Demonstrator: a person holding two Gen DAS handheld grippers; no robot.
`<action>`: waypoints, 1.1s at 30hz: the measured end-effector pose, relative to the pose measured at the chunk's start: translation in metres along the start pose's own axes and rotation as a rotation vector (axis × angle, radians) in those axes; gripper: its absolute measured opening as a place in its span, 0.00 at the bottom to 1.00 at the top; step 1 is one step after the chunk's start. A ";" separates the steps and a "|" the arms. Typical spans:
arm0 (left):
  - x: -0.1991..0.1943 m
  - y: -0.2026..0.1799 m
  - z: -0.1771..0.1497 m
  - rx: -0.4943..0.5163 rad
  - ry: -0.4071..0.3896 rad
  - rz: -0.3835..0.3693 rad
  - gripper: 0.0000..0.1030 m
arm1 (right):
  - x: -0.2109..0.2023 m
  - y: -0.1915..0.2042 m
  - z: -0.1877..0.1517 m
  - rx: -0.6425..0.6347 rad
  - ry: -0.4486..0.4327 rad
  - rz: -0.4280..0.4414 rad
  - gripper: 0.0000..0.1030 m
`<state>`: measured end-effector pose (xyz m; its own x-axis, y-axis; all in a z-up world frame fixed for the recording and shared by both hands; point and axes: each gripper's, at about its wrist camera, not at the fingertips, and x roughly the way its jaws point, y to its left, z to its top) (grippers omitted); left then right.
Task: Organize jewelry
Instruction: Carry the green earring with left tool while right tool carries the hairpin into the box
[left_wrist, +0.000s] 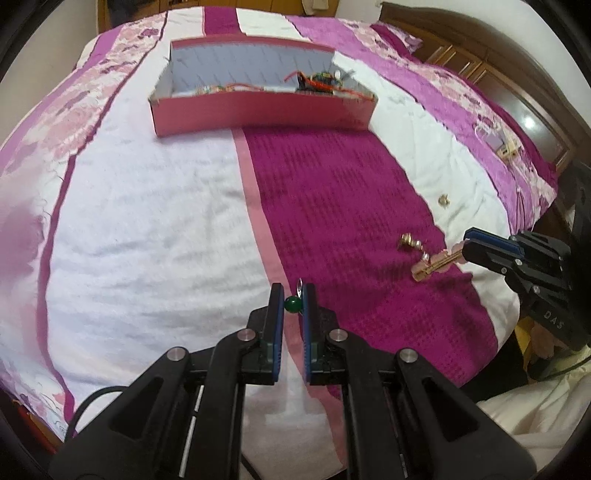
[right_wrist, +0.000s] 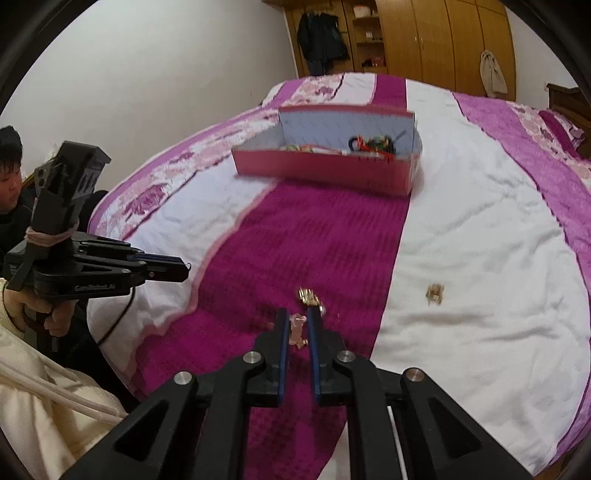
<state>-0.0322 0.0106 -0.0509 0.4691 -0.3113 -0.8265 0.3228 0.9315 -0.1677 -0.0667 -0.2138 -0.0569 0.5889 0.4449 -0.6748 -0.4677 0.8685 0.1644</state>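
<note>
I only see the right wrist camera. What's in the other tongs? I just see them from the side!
Observer: The left tongs pinch a round green bead with a silver hook, likely an earring.
Operator: Does my clip stick out far?
Observer: Yes. On the left wrist camera the pink-gold clip pokes well past the right tongs, over the magenta stripe.
Operator: Anything else I'm missing?
Observer: Small pale pieces lie near the right edge of the bed, outside your picture.
</note>
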 end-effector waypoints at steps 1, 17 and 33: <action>-0.003 0.001 0.002 -0.001 -0.012 0.002 0.01 | -0.001 0.001 0.001 -0.003 -0.007 -0.001 0.11; -0.023 -0.008 0.041 -0.006 -0.224 0.038 0.01 | -0.017 0.012 0.037 -0.068 -0.185 -0.055 0.10; -0.029 -0.003 0.077 -0.054 -0.444 0.102 0.01 | -0.005 0.010 0.080 -0.028 -0.342 -0.106 0.10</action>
<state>0.0171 0.0026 0.0146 0.8072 -0.2566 -0.5317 0.2184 0.9665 -0.1348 -0.0216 -0.1895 0.0060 0.8197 0.4039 -0.4063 -0.4071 0.9096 0.0830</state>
